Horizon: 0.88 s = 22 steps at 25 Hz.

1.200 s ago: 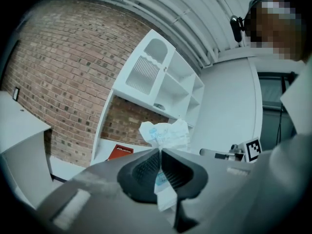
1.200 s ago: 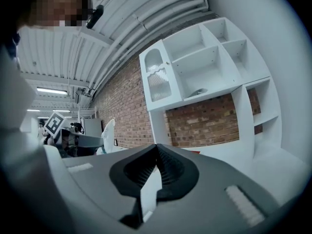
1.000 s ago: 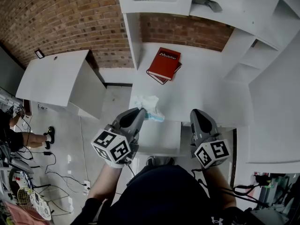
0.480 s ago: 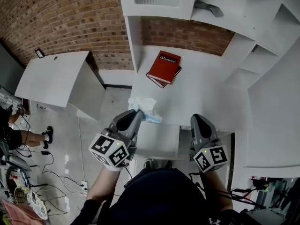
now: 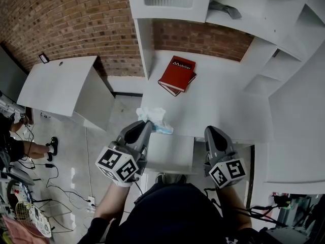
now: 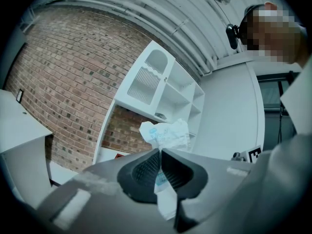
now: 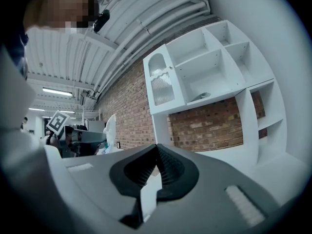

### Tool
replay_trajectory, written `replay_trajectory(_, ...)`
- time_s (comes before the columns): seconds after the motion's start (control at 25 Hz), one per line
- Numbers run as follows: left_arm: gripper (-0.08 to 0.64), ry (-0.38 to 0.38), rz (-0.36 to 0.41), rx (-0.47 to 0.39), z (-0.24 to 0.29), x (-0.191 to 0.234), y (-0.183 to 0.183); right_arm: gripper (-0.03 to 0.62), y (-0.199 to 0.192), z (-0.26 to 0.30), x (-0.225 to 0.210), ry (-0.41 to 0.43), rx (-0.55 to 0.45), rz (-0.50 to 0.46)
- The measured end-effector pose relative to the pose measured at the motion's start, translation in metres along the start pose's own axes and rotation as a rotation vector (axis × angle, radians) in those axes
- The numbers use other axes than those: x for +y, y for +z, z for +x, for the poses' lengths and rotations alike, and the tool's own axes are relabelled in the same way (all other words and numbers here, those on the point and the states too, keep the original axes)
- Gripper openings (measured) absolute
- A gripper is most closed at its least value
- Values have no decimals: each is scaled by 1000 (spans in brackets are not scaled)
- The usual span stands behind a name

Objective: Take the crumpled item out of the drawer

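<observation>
Most done, judged | left gripper (image 6: 160, 152) grasping crumpled item (image 6: 165, 132), lifted at 11 o'clock of drawer (image 5: 170, 154) | right gripper (image 7: 157, 152) clenched, empty

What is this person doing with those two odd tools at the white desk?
A person is at a white desk with a gripper in each hand. The left gripper is shut on a crumpled white-and-blue item, lifted clear of the open drawer. The right gripper is shut and empty beside that drawer. A red book lies further back on the desk.
</observation>
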<state>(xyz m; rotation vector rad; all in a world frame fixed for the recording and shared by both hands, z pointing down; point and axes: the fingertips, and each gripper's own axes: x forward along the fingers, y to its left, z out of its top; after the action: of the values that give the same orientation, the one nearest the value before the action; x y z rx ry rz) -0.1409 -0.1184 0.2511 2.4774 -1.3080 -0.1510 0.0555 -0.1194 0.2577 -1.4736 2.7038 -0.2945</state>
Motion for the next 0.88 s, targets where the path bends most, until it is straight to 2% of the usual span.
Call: replay_trajectory(0.88,14,5,0,11,11,-10,1,2,7,-4,-18,-12,-7,21)
